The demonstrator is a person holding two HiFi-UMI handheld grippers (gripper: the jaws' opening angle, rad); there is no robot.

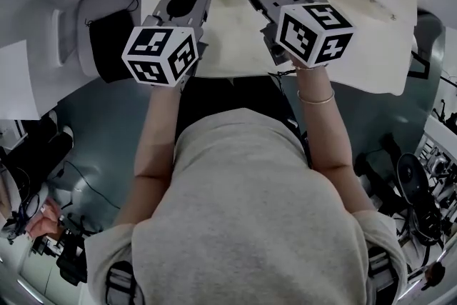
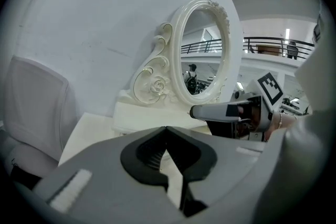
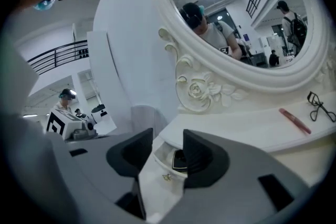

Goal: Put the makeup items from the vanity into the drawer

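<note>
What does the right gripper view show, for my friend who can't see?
The right claw is open, aimed at a small white drawer holding a black compact. Behind stands a fancy white mirror, a red stick beside it.

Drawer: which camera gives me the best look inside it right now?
The right gripper view: the open drawer sits close and centred, with its gold knob and a black compact inside. The head view shows it only small, near the top edge. The left gripper view doesn't clearly show it.
</note>
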